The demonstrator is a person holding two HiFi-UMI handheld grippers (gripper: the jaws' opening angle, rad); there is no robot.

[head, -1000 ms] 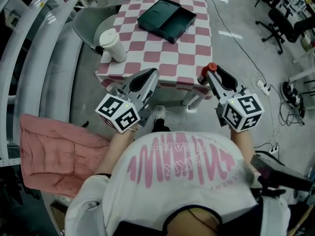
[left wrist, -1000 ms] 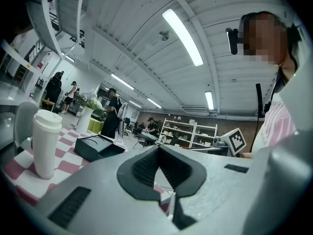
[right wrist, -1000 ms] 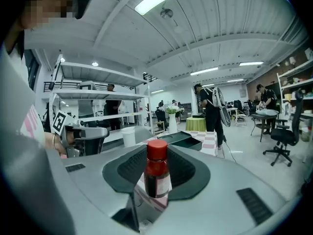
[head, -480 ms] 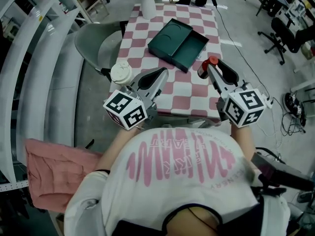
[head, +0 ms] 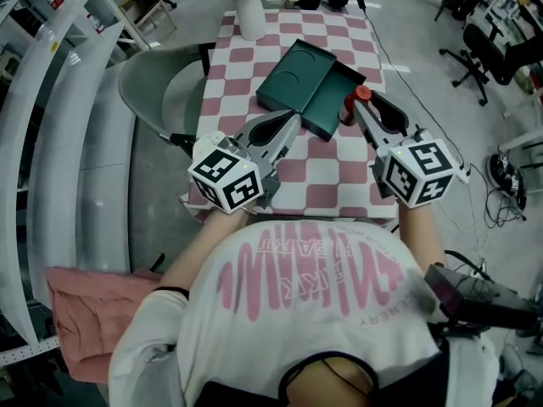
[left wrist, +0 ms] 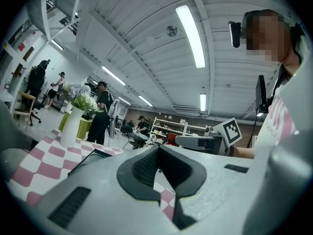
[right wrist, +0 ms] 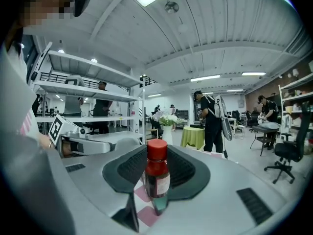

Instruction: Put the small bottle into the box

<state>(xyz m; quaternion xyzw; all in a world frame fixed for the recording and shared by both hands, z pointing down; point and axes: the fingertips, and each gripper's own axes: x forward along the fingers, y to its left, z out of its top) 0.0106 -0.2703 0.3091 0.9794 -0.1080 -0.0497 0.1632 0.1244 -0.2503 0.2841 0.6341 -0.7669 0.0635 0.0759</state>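
The small bottle [right wrist: 156, 177], dark with a red cap and a pale label, stands upright between my right gripper's [right wrist: 157, 154] pads, which are shut on it. In the head view the right gripper [head: 361, 108] holds the bottle [head: 357, 97] over the table, right at the near right edge of the dark green box [head: 297, 79]. The box lies open on the pink-and-white checkered table [head: 331, 172]. My left gripper [head: 287, 125] hovers just short of the box's near side; its jaws [left wrist: 159, 153] stand apart with only tablecloth showing between them. The box's corner [left wrist: 93, 158] shows at its left.
A white vase of flowers [head: 250, 13] stands at the table's far end. A grey chair [head: 161, 83] sits left of the table, with white shelving beyond it. A pink cloth [head: 85, 312] lies on the floor. Office chairs [head: 484, 41] and cables are at the right.
Both grippers have moved forward from the near table edge over the table up to the box. The bottle has stayed in the right gripper. The white cup has gone out of sight.
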